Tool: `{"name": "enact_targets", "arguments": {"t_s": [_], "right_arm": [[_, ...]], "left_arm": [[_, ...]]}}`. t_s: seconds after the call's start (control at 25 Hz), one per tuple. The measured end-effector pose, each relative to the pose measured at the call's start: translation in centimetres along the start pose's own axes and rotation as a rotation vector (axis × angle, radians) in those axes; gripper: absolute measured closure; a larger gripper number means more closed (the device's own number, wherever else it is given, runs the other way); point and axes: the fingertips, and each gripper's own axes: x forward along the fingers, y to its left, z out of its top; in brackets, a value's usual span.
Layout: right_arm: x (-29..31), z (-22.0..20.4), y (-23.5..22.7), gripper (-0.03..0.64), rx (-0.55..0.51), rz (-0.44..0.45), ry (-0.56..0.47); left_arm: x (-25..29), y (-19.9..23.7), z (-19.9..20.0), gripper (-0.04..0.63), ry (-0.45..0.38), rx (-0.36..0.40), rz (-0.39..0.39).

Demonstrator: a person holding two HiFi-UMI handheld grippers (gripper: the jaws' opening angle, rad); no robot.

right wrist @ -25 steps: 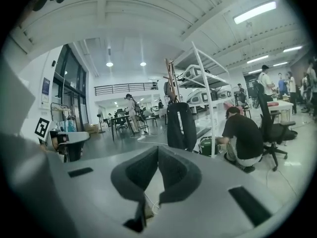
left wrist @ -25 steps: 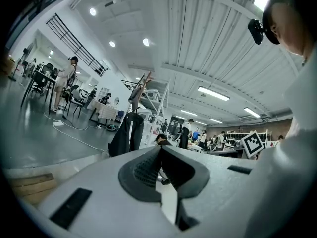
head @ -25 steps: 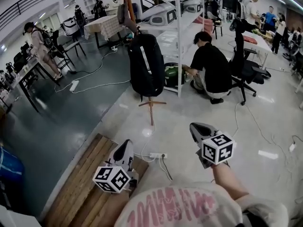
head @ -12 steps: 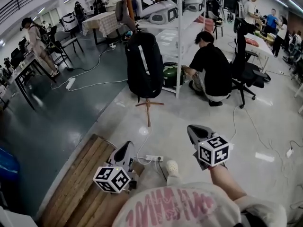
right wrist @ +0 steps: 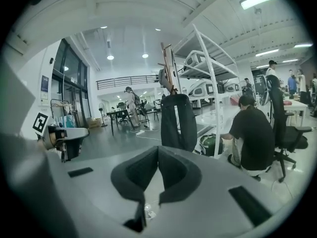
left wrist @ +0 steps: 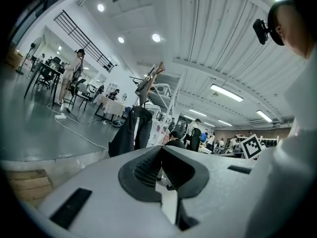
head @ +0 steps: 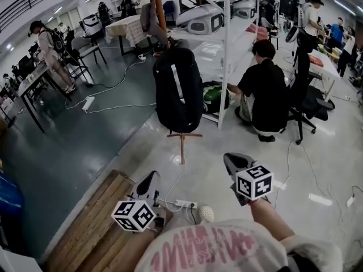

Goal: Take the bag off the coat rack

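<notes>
The left gripper [left wrist: 161, 150] has its jaws clenched together with nothing between them, and the right gripper [right wrist: 158, 150] is the same: pads pressed edge to edge, empty. In the head view both are held low in front of the person, the left gripper [head: 151, 176] over the edge of some wooden planks [head: 93, 222] on the floor, the right gripper [head: 232, 159] over bare pale floor. A white power strip [head: 185, 204] lies on the floor between them.

Both point toward the bag [head: 178, 89], a black backpack that hangs upright on the coat rack [head: 160, 10], a wooden pole with spread feet. The bag is well apart from both grippers and neither touches it. In the right gripper view the bag [right wrist: 177, 120] hangs just beyond the jaw tips' line.

Just beside the rack stands a white shelf frame [head: 226, 55], and a person in a black shirt [head: 266, 92] crouches at it.
</notes>
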Motion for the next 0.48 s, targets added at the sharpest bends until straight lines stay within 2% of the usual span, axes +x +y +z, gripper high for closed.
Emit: {"name": "enact_targets", "arguments": {"t_s": [0.28, 0.48], "right_arm": [[5.4, 4.5, -4.9, 0.611, 0.017, 0.042, -0.025], [8.1, 8.3, -8.5, 0.611, 0.013, 0.065, -0.078]], "left_arm": [[7.5, 1.2, 3.4, 0.592, -0.051, -0.036, 0.031], [11.6, 0.6, 5.8, 0.591, -0.109, -0.084, -0.034]]}}
